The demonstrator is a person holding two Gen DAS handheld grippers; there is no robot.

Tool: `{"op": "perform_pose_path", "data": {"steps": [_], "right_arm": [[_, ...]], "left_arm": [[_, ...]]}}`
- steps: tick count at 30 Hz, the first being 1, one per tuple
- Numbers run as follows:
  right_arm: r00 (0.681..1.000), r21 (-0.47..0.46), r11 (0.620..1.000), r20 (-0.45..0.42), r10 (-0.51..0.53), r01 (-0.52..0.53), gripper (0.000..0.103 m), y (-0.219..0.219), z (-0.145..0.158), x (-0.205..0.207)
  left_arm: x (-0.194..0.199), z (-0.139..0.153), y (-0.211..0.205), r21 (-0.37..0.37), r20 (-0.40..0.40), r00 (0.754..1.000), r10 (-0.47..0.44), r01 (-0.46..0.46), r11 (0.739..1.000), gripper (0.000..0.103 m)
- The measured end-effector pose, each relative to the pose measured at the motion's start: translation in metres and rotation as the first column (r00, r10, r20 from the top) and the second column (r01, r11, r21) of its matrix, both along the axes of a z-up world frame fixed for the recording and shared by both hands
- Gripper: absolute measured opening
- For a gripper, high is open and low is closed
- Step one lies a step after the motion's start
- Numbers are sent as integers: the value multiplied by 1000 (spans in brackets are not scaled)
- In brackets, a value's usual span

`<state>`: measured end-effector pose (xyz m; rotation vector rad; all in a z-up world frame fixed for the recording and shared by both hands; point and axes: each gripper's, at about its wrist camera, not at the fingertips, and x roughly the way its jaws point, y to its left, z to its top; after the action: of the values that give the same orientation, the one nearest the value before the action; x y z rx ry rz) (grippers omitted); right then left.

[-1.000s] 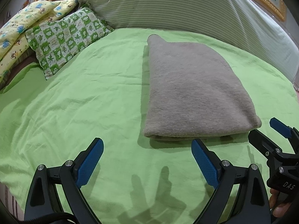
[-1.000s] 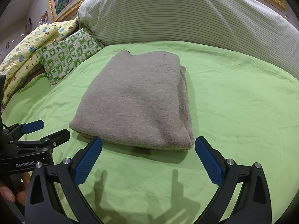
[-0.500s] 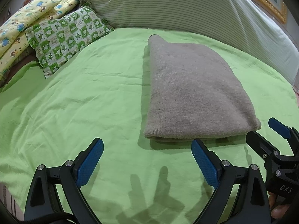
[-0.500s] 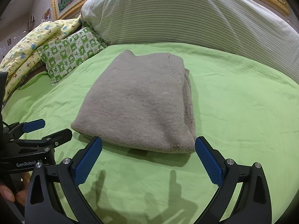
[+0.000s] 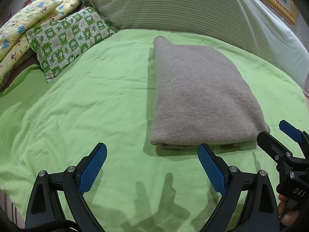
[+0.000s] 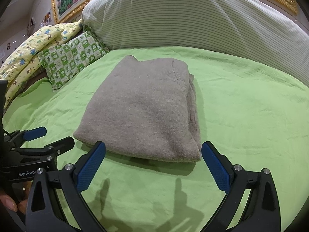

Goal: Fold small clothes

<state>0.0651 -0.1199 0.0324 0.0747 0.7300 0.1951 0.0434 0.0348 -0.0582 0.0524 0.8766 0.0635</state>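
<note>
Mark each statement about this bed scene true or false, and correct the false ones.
1. The grey knitted garment lies folded on the green sheet. True.
2. The left gripper is clamped on the garment. False: its jaws stand wide open, short of the garment's near edge, holding nothing.
3. The right gripper is open, with the garment's near edge just ahead of its fingers. True.
4. The green checked pillow rests on top of the garment. False: it lies apart, on the far left side of the bed.
5. A striped bolster runs along the far side of the bed. True.
</note>
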Motion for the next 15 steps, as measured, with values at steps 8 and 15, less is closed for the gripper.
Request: {"op": "perform_pose_path", "data": {"steps": [8, 15], "right_arm": [[1000, -2, 1000, 0, -5, 5, 99, 1, 1, 0], [1000, -5, 1000, 5, -1, 1, 99, -2, 3, 5]], "left_arm": [[1, 0, 1, 4, 4, 1000, 0, 0, 1000, 96], [3, 1, 1, 4, 9, 1000, -8, 8, 1000, 96]]}}
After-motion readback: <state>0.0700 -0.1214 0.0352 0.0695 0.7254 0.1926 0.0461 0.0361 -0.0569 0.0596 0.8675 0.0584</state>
